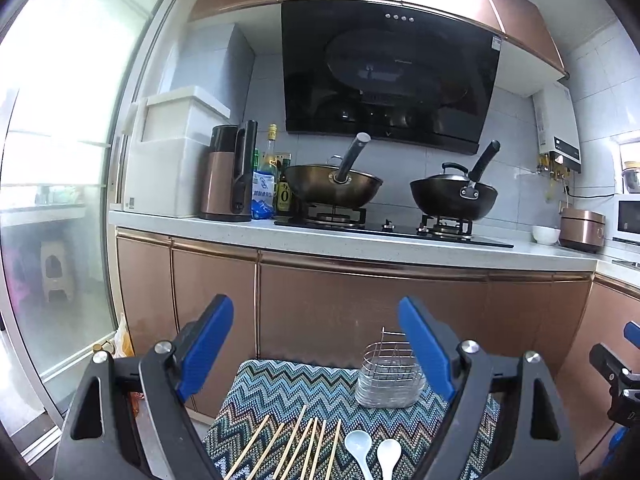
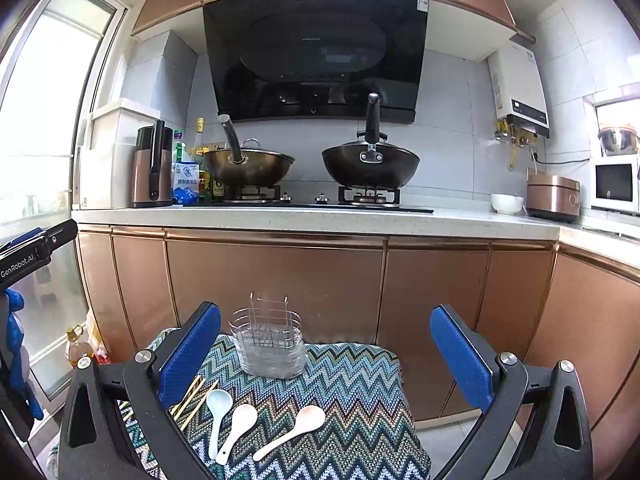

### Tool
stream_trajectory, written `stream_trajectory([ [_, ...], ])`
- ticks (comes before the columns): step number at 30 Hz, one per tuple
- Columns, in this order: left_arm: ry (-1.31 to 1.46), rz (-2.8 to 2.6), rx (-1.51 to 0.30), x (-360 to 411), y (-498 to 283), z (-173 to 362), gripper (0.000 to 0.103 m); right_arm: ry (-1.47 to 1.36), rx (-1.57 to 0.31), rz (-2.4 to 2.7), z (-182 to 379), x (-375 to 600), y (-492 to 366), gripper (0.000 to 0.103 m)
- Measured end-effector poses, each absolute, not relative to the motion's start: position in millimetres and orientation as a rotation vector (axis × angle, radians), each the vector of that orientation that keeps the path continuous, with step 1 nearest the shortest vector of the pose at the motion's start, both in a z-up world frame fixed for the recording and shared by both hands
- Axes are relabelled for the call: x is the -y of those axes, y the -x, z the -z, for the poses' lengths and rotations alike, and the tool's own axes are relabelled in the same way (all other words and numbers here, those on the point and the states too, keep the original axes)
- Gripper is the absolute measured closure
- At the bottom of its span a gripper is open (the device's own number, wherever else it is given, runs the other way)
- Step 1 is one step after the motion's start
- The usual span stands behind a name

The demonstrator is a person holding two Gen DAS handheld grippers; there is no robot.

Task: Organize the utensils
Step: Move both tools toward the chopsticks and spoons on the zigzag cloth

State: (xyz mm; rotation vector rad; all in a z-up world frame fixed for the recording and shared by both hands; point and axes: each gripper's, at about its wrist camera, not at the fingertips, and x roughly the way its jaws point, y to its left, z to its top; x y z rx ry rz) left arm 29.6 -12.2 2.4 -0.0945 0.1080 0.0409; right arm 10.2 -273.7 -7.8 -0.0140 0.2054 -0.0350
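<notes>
A small table with a zigzag-patterned cloth (image 1: 288, 396) (image 2: 360, 392) stands before me. On it stands a wire utensil holder (image 1: 390, 376) (image 2: 270, 344), empty. Several wooden chopsticks (image 1: 296, 448) (image 2: 192, 396) lie at the left. A pale blue spoon (image 1: 360, 450) (image 2: 218, 412) and a white spoon (image 1: 388, 458) (image 2: 239, 426) lie beside them, and a pinkish spoon (image 2: 294, 430) lies further right. My left gripper (image 1: 316, 344) is open and empty above the chopsticks. My right gripper (image 2: 326, 356) is open and empty above the spoons.
Behind the table run copper-coloured cabinets (image 2: 280, 276) under a white counter (image 2: 280, 216) with two woks (image 2: 248, 166) (image 2: 370, 166), a kettle (image 2: 152, 168), bottles and a rice cooker (image 2: 554, 196). A glass door (image 1: 52, 200) is at the left. An oil bottle (image 2: 78, 348) stands on the floor.
</notes>
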Motion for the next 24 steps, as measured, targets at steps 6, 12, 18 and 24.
stream_trajectory([
  [6,0.060,-0.046,-0.106,15,-26,-5,0.019,0.007,-0.211,0.026,11,275,-11,0.000],
  [12,0.069,-0.051,-0.084,13,-20,-10,0.018,0.020,-0.201,0.007,8,271,-12,0.000],
  [18,0.127,-0.035,-0.077,4,-17,-15,0.018,0.029,-0.191,-0.012,6,269,-13,0.000],
  [24,0.124,-0.032,-0.089,4,-16,-17,0.018,0.026,-0.170,-0.023,2,270,-13,0.000],
])
